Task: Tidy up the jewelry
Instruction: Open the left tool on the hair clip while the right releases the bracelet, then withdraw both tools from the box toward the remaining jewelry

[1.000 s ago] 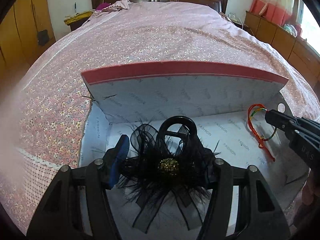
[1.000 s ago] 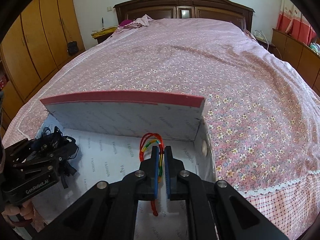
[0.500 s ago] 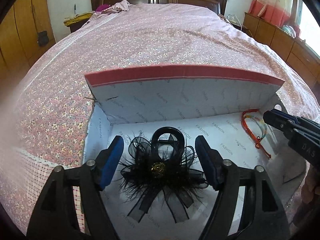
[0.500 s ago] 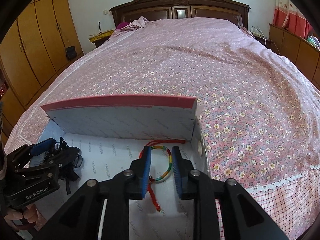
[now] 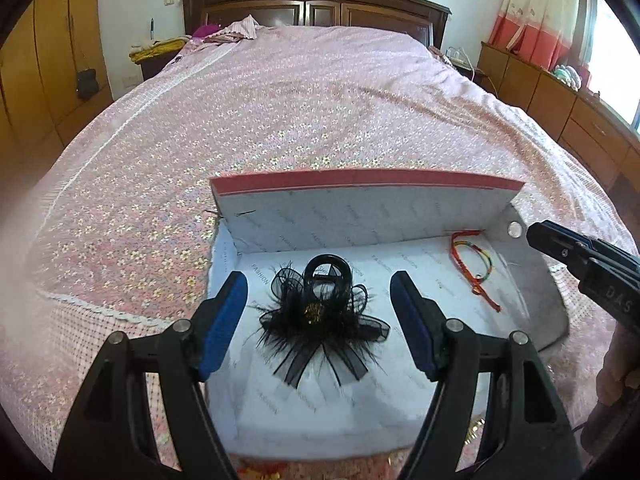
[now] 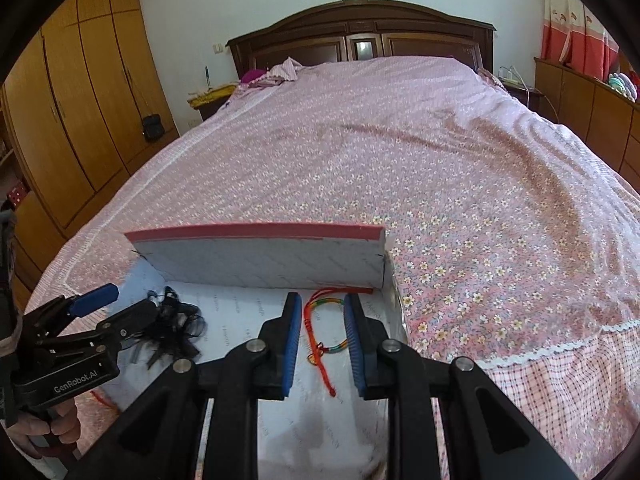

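Observation:
An open box (image 5: pixel 360 216) with a pink rim and white lining lies on the bed. A black feathered hair clip (image 5: pixel 320 312) lies on the box floor at its left. My left gripper (image 5: pixel 320 316) is open, its blue pads either side of the clip and apart from it. A red and rainbow cord bracelet (image 6: pixel 320 324) lies on the box floor at its right, also in the left wrist view (image 5: pixel 474 270). My right gripper (image 6: pixel 322 336) is open over the bracelet, not touching it. The box shows in the right wrist view (image 6: pixel 256 258).
The box sits near the foot of a bed with a pink flowered cover (image 5: pixel 320 100). Wooden wardrobes (image 6: pixel 80 120) stand at the left, low cabinets (image 5: pixel 560 96) at the right. Small gold items (image 5: pixel 256 472) lie on the cover in front of the box.
Both grippers opened, letting the hair clip and the bracelet go onto the box floor, then pulled back and up from the box.

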A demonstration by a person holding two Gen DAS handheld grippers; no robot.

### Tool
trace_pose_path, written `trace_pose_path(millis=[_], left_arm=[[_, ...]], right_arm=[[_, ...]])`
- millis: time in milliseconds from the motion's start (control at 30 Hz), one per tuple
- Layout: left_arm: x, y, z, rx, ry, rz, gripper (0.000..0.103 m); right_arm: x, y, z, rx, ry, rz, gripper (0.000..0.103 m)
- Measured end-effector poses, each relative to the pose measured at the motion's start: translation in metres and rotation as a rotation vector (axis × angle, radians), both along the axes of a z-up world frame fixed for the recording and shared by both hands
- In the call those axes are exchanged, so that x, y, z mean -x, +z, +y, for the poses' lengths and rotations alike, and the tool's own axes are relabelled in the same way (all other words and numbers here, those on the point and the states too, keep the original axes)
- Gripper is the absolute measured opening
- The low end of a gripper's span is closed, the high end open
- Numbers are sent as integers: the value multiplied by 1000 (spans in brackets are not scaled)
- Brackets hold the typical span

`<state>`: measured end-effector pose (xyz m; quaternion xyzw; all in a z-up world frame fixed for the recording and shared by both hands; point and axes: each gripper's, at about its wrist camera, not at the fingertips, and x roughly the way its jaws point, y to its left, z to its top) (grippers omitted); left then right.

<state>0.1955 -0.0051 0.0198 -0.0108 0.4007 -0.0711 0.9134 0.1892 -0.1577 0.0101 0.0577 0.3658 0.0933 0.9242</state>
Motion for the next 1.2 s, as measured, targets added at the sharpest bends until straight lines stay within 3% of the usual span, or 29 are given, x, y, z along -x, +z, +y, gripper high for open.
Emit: trace_pose_path(millis=[600, 1200], left_arm=[[56, 22, 26, 20, 30, -31, 67], [92, 0, 55, 11, 90, 6, 67]], right_arm=[[70, 21, -15, -15, -28, -53, 25], [116, 6, -24, -7, -66, -38, 26]])
